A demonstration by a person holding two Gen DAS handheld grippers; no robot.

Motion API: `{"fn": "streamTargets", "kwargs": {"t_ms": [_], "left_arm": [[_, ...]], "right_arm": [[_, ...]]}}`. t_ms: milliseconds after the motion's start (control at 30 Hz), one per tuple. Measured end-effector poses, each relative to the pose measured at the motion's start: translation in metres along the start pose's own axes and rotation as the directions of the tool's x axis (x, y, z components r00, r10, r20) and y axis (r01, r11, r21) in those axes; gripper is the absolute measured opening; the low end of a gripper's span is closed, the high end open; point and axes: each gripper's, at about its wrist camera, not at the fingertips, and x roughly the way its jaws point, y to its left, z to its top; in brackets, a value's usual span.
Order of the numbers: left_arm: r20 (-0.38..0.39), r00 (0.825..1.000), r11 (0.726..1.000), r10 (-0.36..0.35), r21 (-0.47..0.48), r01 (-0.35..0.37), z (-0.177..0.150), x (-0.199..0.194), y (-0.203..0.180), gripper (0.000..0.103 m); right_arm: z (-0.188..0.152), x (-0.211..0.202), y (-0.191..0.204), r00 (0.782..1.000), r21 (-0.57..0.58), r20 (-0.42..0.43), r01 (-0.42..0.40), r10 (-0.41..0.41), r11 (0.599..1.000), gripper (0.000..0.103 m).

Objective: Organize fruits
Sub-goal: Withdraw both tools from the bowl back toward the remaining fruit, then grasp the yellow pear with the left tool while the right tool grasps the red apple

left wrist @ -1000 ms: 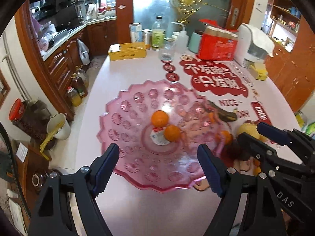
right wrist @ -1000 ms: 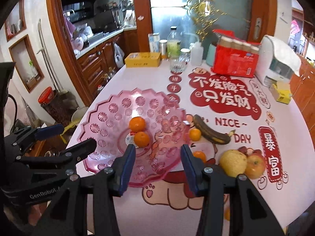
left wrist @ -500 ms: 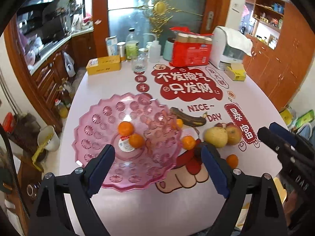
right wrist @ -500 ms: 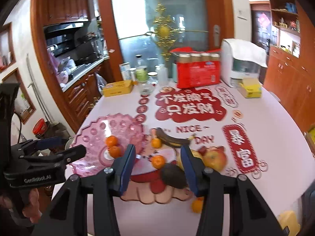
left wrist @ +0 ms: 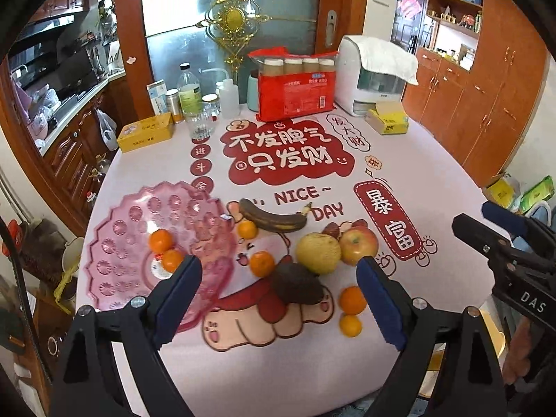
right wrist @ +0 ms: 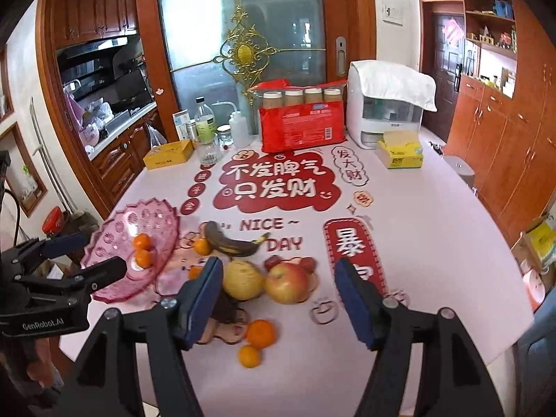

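A pink glass fruit plate point(left wrist: 118, 239) point(right wrist: 114, 243) sits at the table's left with two tangerines point(left wrist: 160, 240) in it. Loose on the table lie a dark banana point(left wrist: 272, 217) point(right wrist: 229, 241), a yellow pear point(left wrist: 318, 253) point(right wrist: 243, 279), an apple point(left wrist: 358, 245) point(right wrist: 286, 283), a dark avocado point(left wrist: 295, 283) and several tangerines point(left wrist: 352, 299) point(right wrist: 260, 333). My left gripper point(left wrist: 278, 300) is open and empty above the near fruit. My right gripper point(right wrist: 279, 299) is open and empty, held above the pear and apple.
At the table's far end stand a red drink pack point(left wrist: 295, 95), a white appliance point(left wrist: 371, 76), a yellow tissue box point(left wrist: 387, 121), a yellow tin point(left wrist: 146, 132), bottles and a glass point(left wrist: 199, 121). Cabinets line both sides.
Both grippers have pulled back, risen and swung right from over the plate. The loose fruit now lies between their fingers. Both stay open and empty.
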Motion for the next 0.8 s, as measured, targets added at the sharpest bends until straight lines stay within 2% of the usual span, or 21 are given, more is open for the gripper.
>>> {"fn": "streamTargets", "kwargs": {"t_ms": [133,267,500,567,733,800], "left_arm": [[-0.04,0.999,0.999,0.023,-0.033,-0.024,0.004,0.02,-0.017,0.09],[-0.084,0.996,0.996,0.023,-0.079,-0.03,0.003,0.043,-0.024,0.09],[-0.174,0.985,0.987,-0.017,-0.158,-0.011,-0.007,0.092,-0.028,0.09],[-0.206,0.978,0.989,-0.015,-0.15,-0.016,-0.008,0.107,-0.031,0.09],[-0.246,0.969,0.995,-0.024,-0.096,0.0,-0.006,0.138,-0.04,0.09],[-0.258,0.966,0.998,-0.029,-0.066,0.012,-0.004,0.151,-0.044,0.09]], "right_arm": [[-0.001,0.009,-0.021,1.0,-0.045,-0.013,0.007,-0.007,0.999,0.071],[-0.003,0.027,-0.029,0.999,-0.139,-0.043,0.013,-0.019,0.99,0.071],[-0.014,0.07,-0.039,0.989,-0.199,-0.144,-0.073,0.044,0.977,0.071],[-0.016,0.083,-0.042,0.981,-0.193,-0.181,-0.103,0.067,0.976,0.071],[-0.025,0.127,-0.051,0.936,-0.106,-0.302,-0.225,0.184,0.969,0.071],[-0.03,0.142,-0.051,0.92,-0.085,-0.334,-0.244,0.203,0.966,0.071]]}}
